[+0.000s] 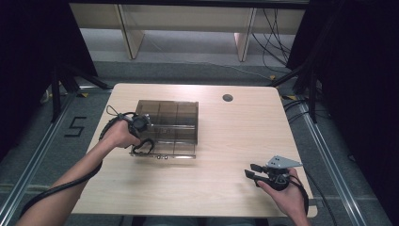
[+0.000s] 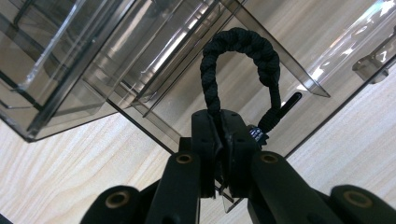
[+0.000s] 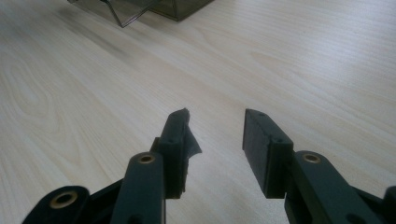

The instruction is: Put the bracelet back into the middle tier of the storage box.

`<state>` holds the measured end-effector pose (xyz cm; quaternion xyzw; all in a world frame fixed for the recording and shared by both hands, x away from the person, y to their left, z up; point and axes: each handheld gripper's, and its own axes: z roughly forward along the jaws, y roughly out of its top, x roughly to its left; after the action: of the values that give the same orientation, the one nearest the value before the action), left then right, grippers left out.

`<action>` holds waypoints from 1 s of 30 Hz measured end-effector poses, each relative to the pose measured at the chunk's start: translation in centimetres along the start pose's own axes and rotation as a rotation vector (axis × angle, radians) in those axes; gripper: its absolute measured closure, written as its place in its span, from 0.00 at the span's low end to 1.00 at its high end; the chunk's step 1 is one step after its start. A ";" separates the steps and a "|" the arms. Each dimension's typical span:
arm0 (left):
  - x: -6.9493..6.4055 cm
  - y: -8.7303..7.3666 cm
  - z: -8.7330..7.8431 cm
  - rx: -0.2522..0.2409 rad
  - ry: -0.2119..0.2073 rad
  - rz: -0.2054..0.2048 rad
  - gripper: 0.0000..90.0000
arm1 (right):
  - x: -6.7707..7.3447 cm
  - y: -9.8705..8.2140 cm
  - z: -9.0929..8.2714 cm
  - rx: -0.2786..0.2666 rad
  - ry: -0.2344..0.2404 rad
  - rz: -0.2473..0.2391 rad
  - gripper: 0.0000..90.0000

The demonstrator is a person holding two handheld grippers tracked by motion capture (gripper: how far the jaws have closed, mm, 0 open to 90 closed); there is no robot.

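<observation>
A smoky clear plastic compartment box (image 1: pixel 174 123) lies on the left half of the wooden table (image 1: pixel 235 136). My left gripper (image 1: pixel 140 141) is at the box's front left corner, shut on a black braided cord loop (image 2: pixel 243 39). The loop arches up from the pads over the box's open clear lid (image 2: pixel 93 60), and in the high view the loop (image 1: pixel 144 147) hangs at the box's front edge. My right gripper (image 1: pixel 250 171) rests near the table's front right, held in a hand. Its jaws stand open over bare wood (image 3: pixel 215 121), with nothing between them.
A round cable hole (image 1: pixel 227 98) sits near the table's far edge. The box's near corner (image 3: pixel 154 7) lies well beyond the right gripper. Table legs, cables and floor rails surround the table, with dark curtains at both sides.
</observation>
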<state>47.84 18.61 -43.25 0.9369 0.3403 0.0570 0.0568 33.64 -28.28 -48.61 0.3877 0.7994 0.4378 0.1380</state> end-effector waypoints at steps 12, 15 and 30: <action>-0.1 -0.1 0.4 -0.004 -0.002 -0.031 0.94 | 0.0 0.1 0.0 -0.001 -0.003 -0.012 0.69; -0.2 -0.1 0.5 0.011 0.002 -0.044 0.94 | 0.0 0.0 0.0 0.001 0.004 0.000 0.69; -0.1 -0.2 0.8 0.002 0.004 -0.059 0.93 | 0.0 0.0 0.0 -0.002 0.000 -0.001 0.69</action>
<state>47.72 18.61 -44.06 0.9263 0.3680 0.0566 0.0568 33.64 -28.28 -48.57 0.3872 0.7992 0.4383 0.1388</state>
